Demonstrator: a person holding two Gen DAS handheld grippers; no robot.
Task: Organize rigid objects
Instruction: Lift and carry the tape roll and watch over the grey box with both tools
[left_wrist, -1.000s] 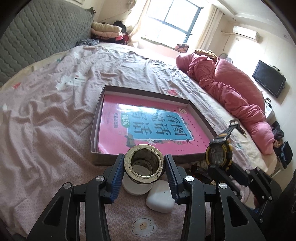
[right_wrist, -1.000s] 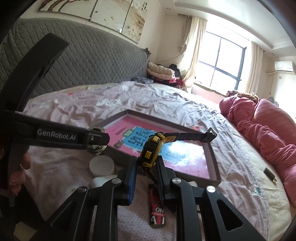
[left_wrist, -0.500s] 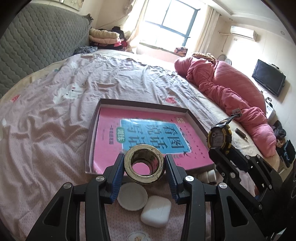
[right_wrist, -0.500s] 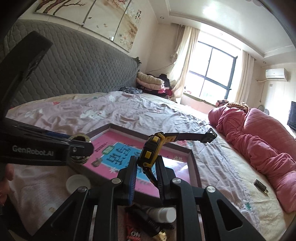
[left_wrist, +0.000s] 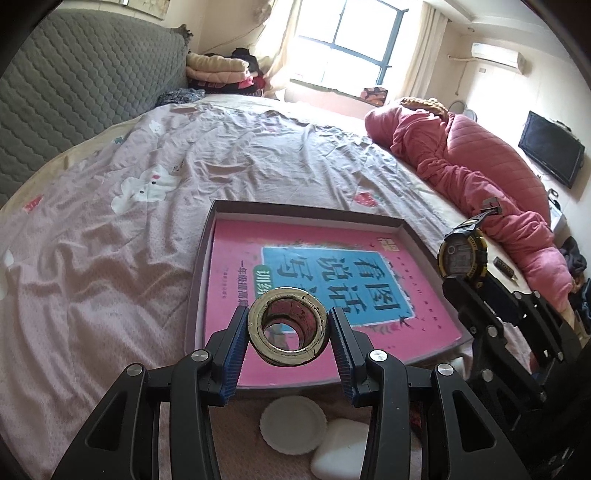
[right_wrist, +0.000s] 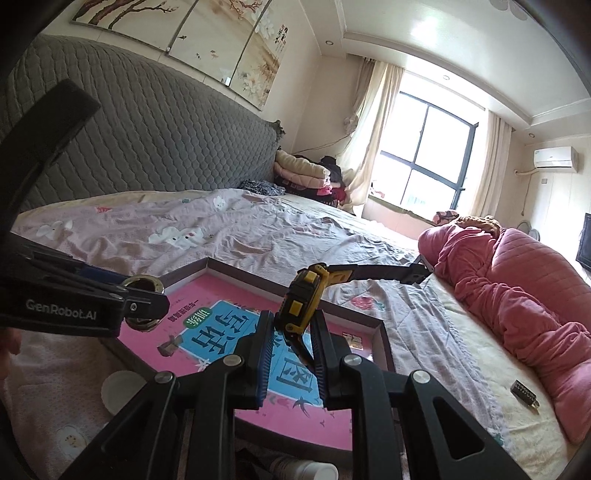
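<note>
My left gripper (left_wrist: 289, 332) is shut on a brass metal ring (left_wrist: 288, 331), held over the near edge of a shallow brown box (left_wrist: 295, 212) that lies on the bed with a pink and blue book (left_wrist: 317, 280) inside it. My right gripper (right_wrist: 290, 332) is shut on a black and yellow digital watch (right_wrist: 303, 301), its strap sticking out to the right above the box (right_wrist: 380, 332). In the left wrist view the watch (left_wrist: 461, 256) hovers beside the box's right side. The ring (right_wrist: 144, 286) and left gripper (right_wrist: 144, 302) show at the left of the right wrist view.
A white round lid (left_wrist: 293, 424) and a white case (left_wrist: 343, 448) lie on the pink sheet in front of the box. A white bottle (right_wrist: 306, 469) lies below the right gripper. A small dark item (right_wrist: 524, 393) rests beside the pink quilt (right_wrist: 517, 295). A grey headboard (right_wrist: 147, 140) stands behind.
Both grippers have moved forward over the box with their loads; the ring now hangs above the book's near edge, and the lid and white case have slid toward the bottom of the view.
</note>
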